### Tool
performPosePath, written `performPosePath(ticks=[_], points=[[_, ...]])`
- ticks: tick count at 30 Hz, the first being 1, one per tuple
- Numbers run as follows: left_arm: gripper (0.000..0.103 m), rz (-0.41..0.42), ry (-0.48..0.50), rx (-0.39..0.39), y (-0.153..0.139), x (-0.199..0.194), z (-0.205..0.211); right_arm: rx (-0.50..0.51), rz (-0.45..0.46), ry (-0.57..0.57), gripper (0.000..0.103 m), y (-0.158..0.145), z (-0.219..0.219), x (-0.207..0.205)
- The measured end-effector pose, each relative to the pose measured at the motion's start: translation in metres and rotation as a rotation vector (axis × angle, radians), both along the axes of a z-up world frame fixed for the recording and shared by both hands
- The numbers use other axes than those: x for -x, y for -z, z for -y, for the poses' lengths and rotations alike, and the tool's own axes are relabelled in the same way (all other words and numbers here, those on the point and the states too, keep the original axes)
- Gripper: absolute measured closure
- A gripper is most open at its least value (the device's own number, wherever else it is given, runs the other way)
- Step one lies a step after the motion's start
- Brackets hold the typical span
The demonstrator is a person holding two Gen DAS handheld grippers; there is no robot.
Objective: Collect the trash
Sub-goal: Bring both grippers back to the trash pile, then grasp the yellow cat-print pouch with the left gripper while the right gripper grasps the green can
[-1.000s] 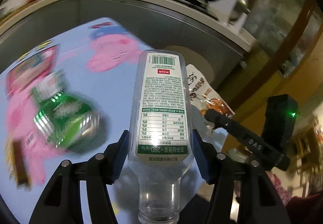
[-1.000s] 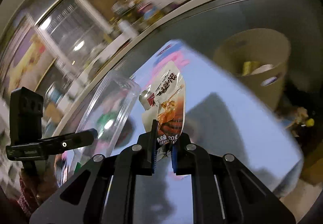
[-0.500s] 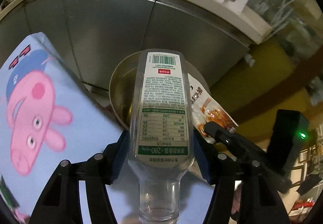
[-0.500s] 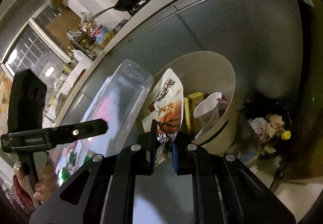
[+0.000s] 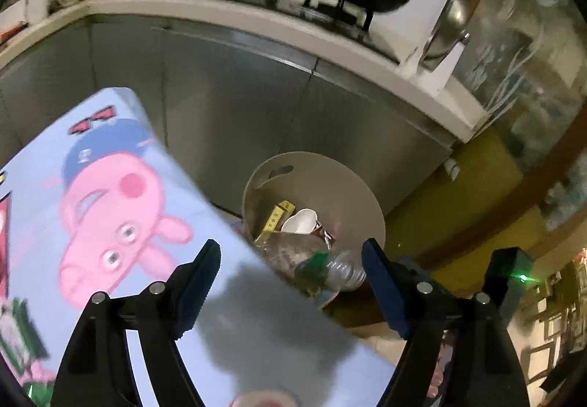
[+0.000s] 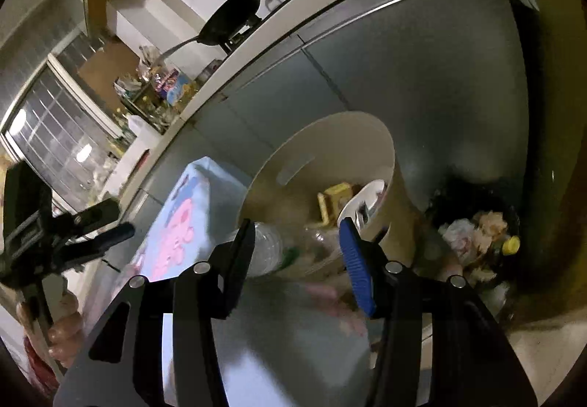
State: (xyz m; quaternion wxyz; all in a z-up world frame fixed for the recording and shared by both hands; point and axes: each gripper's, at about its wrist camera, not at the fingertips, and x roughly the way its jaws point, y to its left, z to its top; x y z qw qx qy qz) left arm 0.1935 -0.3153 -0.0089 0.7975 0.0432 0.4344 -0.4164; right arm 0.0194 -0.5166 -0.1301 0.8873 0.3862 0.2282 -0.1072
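A beige trash bin stands on the floor past the table's corner. The clear plastic bottle lies blurred inside it, beside a white cup and a yellow box. My left gripper hovers above the bin, jaws opening, nothing pressed between them. My right gripper also points at the bin, its jaws opening and empty. The bottle shows blurred beyond its fingertips. I cannot make out the snack packet clearly.
The table wears a blue cloth with a pink cartoon pig; a green can blurs at its left edge. Grey cabinet doors rise behind the bin, with pans on the counter above. A dark pot of flowers stands right of the bin.
Both grippers travelled from over the table to above the bin. The left let go of the bottle, which dropped in. The right opened and the snack packet left its jaws.
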Motion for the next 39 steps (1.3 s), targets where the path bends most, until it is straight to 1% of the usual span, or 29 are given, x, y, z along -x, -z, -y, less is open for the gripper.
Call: performPosePath(ticks=[3, 6, 8, 12, 14, 18, 19, 22, 25, 28, 30, 31, 33, 35, 37, 39], points=[[0.024, 0.034, -0.036, -0.004, -0.003, 0.014, -0.037, -0.023, 0.016, -0.022, 0.055, -0.002, -0.016, 0.008], [0.024, 0.012, -0.075, -0.005, 0.003, 0.025, -0.078, -0.023, 0.028, -0.070, 0.055, -0.010, -0.038, 0.008], [0.024, -0.011, -0.094, -0.004, 0.009, 0.034, -0.106, -0.014, 0.026, -0.120, 0.055, -0.015, -0.059, 0.001], [0.024, -0.015, -0.137, -0.002, 0.020, 0.060, -0.166, 0.008, 0.017, -0.221, 0.055, -0.024, -0.103, -0.016], [0.025, -0.027, -0.172, 0.008, 0.026, 0.071, -0.200, 0.022, 0.009, -0.297, 0.055, -0.028, -0.133, -0.028], [0.025, -0.036, -0.295, 0.024, 0.034, 0.089, -0.279, 0.067, -0.008, -0.413, 0.056, -0.033, -0.183, -0.041], [0.025, -0.024, -0.347, 0.015, 0.036, 0.094, -0.304, 0.077, -0.014, -0.445, 0.056, -0.033, -0.198, -0.044], [0.025, 0.004, -0.476, -0.019, 0.041, 0.100, -0.355, 0.086, -0.036, -0.521, 0.058, -0.030, -0.232, -0.054], [0.025, -0.004, -0.588, -0.043, 0.050, 0.096, -0.395, 0.083, -0.053, -0.572, 0.058, -0.028, -0.258, -0.062], [0.025, -0.028, -0.646, -0.032, 0.058, 0.089, -0.418, 0.102, -0.056, -0.604, 0.058, -0.031, -0.277, -0.068], [0.024, -0.029, -0.647, -0.036, 0.062, 0.083, -0.419, 0.114, -0.060, -0.616, 0.058, -0.033, -0.284, -0.072], [0.019, -0.024, -0.641, -0.047, 0.065, 0.077, -0.415, 0.115, -0.064, -0.621, 0.057, -0.034, -0.288, -0.074], [0.017, -0.011, -0.633, -0.070, 0.068, 0.068, -0.404, 0.109, -0.069, -0.620, 0.055, -0.034, -0.288, -0.080], [0.016, 0.001, -0.613, -0.098, 0.073, 0.058, -0.393, 0.081, -0.071, -0.618, 0.047, -0.033, -0.285, -0.088], [0.016, 0.025, -0.598, -0.143, 0.080, 0.047, -0.380, 0.056, -0.073, -0.625, 0.044, -0.030, -0.284, -0.098], [0.023, 0.039, -0.600, -0.188, 0.087, 0.038, -0.374, 0.046, -0.078, -0.638, 0.041, -0.028, -0.282, -0.111]])
